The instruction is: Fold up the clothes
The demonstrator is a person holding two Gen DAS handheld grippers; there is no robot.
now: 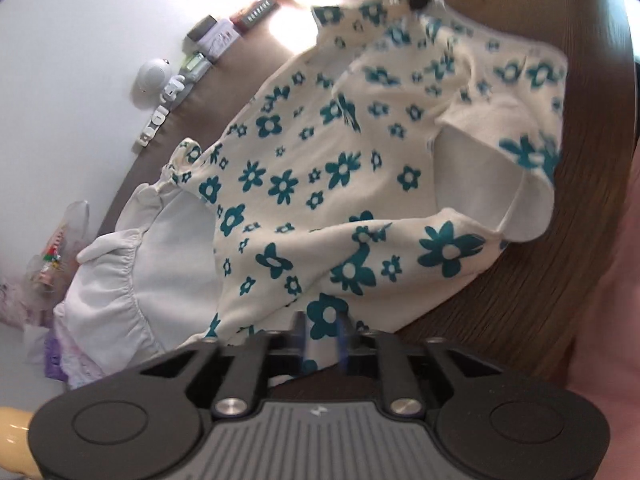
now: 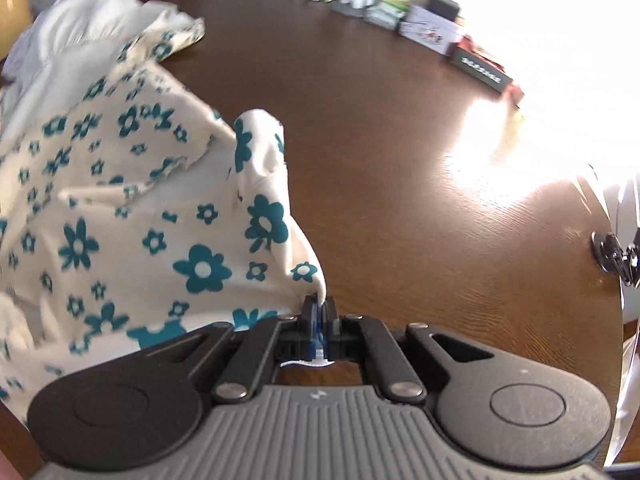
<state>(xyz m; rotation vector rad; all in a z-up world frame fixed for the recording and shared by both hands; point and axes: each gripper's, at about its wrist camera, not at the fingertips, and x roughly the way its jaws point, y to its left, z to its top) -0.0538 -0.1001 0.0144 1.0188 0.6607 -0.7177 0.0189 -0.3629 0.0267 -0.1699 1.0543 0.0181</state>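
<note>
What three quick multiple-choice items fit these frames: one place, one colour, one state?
1. Where do the small boxes stand?
A. far edge of the table
B. on the shirt
C. on the floor

2. What colour are the flowers on the shirt?
A. red
B. teal
C. yellow

3. How is the right gripper?
A. wide open
B. off the shirt
C. shut on the shirt's edge

Answers: A, they line the far rim by the wall; B, teal on cream; C, cloth is pinched between its closed fingers.

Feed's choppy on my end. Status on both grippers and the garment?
Right gripper shut on floral shirt corner. Left gripper around its hem, grip unclear. Shirt half lifted off the table. White garment pile alongside.
</note>
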